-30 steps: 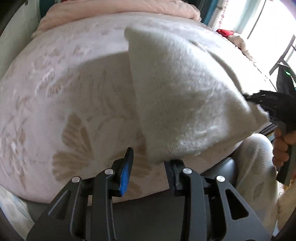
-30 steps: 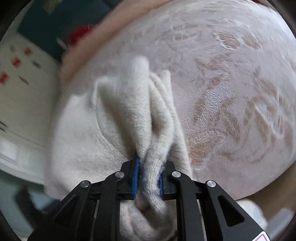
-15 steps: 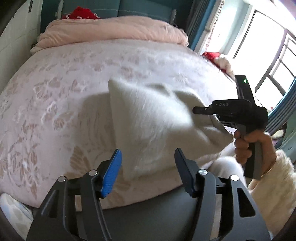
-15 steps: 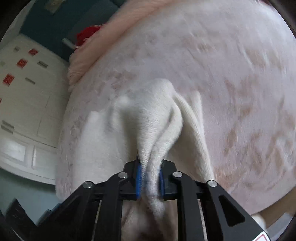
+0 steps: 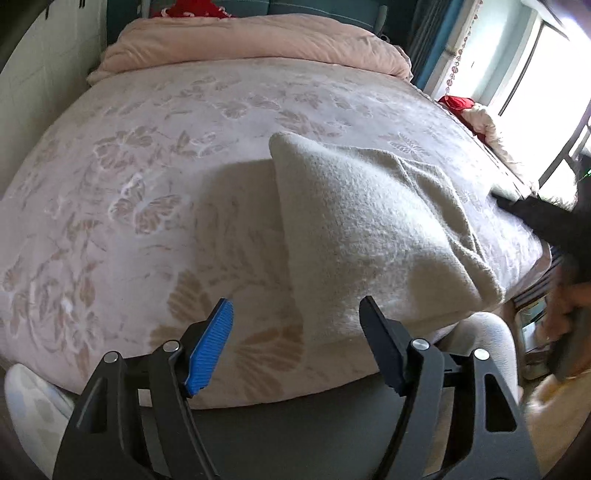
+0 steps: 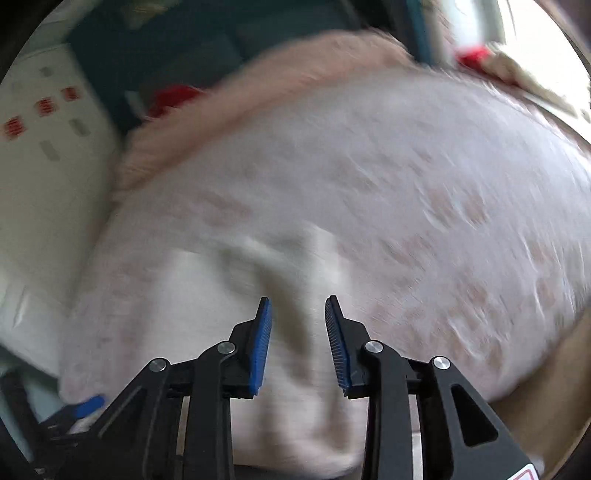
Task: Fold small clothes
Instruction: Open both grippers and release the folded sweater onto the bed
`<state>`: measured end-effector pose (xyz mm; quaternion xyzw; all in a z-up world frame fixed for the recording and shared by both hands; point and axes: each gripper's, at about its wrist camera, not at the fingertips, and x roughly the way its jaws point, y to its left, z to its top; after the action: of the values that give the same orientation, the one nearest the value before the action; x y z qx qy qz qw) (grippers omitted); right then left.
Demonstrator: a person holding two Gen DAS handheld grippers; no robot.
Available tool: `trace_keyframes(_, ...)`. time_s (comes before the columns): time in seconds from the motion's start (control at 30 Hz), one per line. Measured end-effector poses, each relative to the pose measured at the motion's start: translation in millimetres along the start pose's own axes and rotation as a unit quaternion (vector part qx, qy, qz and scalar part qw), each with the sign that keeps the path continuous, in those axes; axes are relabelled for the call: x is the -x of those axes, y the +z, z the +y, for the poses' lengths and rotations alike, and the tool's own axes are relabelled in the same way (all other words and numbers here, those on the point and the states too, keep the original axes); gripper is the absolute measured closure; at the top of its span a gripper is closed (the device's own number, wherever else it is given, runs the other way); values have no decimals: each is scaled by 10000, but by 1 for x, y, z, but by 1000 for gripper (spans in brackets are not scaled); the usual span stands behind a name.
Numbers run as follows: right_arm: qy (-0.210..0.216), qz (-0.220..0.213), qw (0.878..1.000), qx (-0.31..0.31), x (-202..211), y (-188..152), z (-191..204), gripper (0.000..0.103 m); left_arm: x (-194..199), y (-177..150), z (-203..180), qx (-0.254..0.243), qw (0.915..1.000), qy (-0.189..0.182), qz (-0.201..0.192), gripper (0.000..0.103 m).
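Where both grippers gape empty, opening: cream garment [image 5: 369,236] on floral pink bedspread [image 5: 147,184].

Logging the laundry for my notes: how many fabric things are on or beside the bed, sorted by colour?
Cream: 1, the folded cream garment on the patterned bedspread
Pink: 2, that bedspread and the rolled pink duvet at the far end
Red: 2, red item behind the duvet, red item by the window
Total: 5
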<state>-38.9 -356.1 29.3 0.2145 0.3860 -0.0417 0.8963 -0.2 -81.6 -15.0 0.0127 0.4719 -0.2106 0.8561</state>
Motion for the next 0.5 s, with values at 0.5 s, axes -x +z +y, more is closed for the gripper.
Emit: trace_keyframes(0.5, 523, 1023, 9909, 697, -32, -49, 71, 94, 13, 1, 5, 7, 10000, 81, -58, 20)
